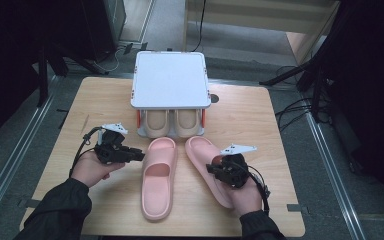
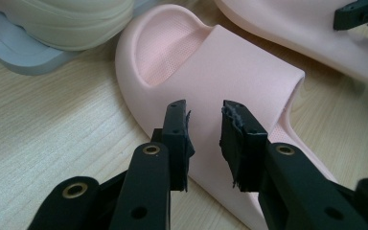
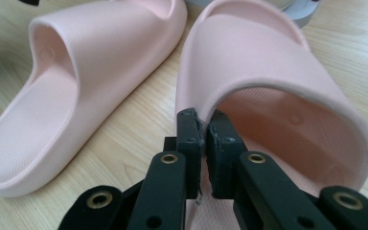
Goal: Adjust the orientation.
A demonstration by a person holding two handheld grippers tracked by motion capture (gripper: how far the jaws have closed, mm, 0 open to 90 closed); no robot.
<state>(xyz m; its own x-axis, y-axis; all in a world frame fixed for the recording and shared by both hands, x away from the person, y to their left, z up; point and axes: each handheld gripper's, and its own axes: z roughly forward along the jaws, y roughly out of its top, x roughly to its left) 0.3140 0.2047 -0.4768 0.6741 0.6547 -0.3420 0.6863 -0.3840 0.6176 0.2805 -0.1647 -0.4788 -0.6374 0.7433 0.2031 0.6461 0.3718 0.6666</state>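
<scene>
Two pink slippers point(image 1: 159, 180) lie between narrowly parted left claw point(image 1: 139, 154), closed right claw point(image 1: 213, 169)

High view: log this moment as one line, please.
left gripper: open, beside left slipper | right gripper: shut, over right slipper | rack: beige pair stored

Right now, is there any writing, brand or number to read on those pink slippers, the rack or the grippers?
None can be read.
Left pink slipper: plain, with no print on strap or sole.
Right pink slipper: plain; only a small round moulded mark inside the strap, no letters.
Rack: blank white top.
Beige slippers under it: no marking visible.
Left gripper and right gripper: bare black jaws, no label.
</scene>
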